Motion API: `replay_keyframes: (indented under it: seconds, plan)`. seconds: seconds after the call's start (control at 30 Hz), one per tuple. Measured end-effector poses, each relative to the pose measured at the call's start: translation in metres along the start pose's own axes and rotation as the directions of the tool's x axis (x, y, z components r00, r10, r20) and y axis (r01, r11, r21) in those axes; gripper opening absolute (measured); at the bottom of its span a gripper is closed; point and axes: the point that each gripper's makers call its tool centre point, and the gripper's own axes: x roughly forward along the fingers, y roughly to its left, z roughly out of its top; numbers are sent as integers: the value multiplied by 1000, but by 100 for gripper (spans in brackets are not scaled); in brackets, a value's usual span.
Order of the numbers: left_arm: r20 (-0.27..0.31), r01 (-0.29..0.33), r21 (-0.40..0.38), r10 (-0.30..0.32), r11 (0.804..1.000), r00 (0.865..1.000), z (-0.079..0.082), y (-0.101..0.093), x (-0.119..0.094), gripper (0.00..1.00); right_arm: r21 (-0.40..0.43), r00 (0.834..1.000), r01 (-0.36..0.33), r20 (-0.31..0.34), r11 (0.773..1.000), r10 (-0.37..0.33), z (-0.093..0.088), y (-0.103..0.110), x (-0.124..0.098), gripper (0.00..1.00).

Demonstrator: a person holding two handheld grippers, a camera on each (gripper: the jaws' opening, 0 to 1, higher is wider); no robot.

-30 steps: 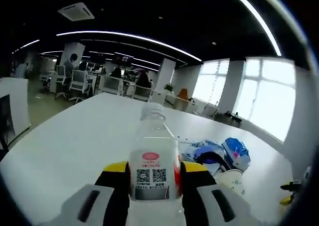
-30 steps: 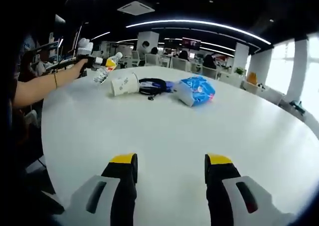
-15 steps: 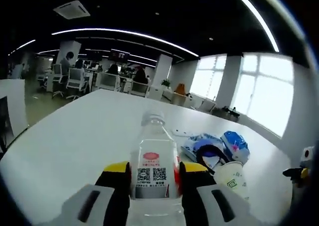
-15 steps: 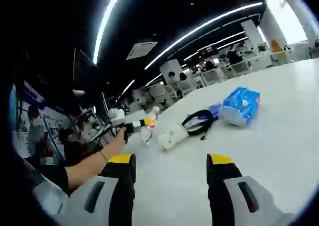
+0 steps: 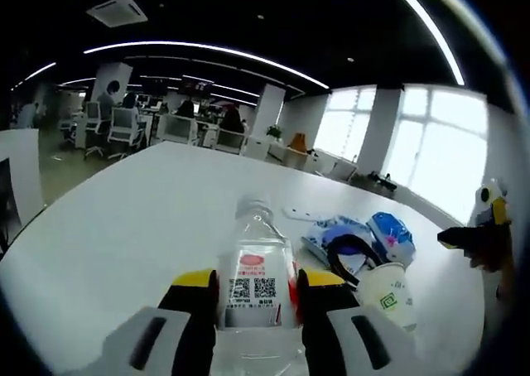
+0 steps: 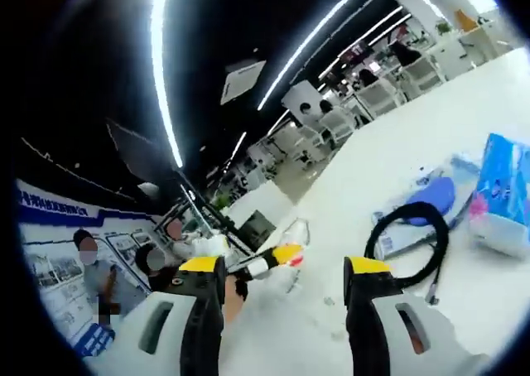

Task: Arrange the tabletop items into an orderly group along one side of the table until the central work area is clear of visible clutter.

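A clear plastic bottle [image 5: 255, 281] with a white cap and a QR-code label stands upright over the white table [image 5: 124, 227], and my left gripper [image 5: 255, 286] is shut on it. To its right lie a paper cup [image 5: 383, 290] on its side, a black cable loop [image 5: 351, 254], a blue-and-white packet [image 5: 327, 231] and a blue tissue pack [image 5: 392, 236]. My right gripper [image 5: 484, 233] hangs at the right edge. In the right gripper view, my right gripper [image 6: 285, 266] is open, with the bottle [image 6: 296, 229], cable [image 6: 410, 235] and tissue pack [image 6: 501, 195] ahead.
The round white table stretches away to the left with bare surface [image 5: 166, 185]. A person's hand [image 6: 236, 289] holds the left gripper. Office chairs and desks [image 5: 124, 127] stand beyond the far edge, with large windows [image 5: 431, 152] on the right.
The right gripper's view has tilted and closed in on the cable and the held bottle. In the left gripper view the right gripper has come further in from the right. The bottle stays gripped.
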Motion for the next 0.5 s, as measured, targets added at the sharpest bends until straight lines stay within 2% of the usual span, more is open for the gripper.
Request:
replay_keyframes:
  seconds: [0.1, 0.23, 0.37, 0.5]
  plan:
    - [-17, 3, 0, -3, 1000, 1000, -3, 0, 3, 37, 77, 999, 6, -34, 997, -3, -8, -2, 33, 50]
    - [-43, 8, 23, -7, 1000, 999, -7, -4, 8, 37, 110, 995, 36, -96, 993, -25, -13, -5, 64, 51]
    - [-57, 13, 34, -11, 999, 998, -9, -7, 11, 36, 80, 989, 75, -131, 994, -64, -17, -10, 70, 52]
    - [-62, 12, 39, -9, 999, 998, -12, -9, 11, 36, 77, 989, 91, -128, 993, -81, -14, -16, 71, 53]
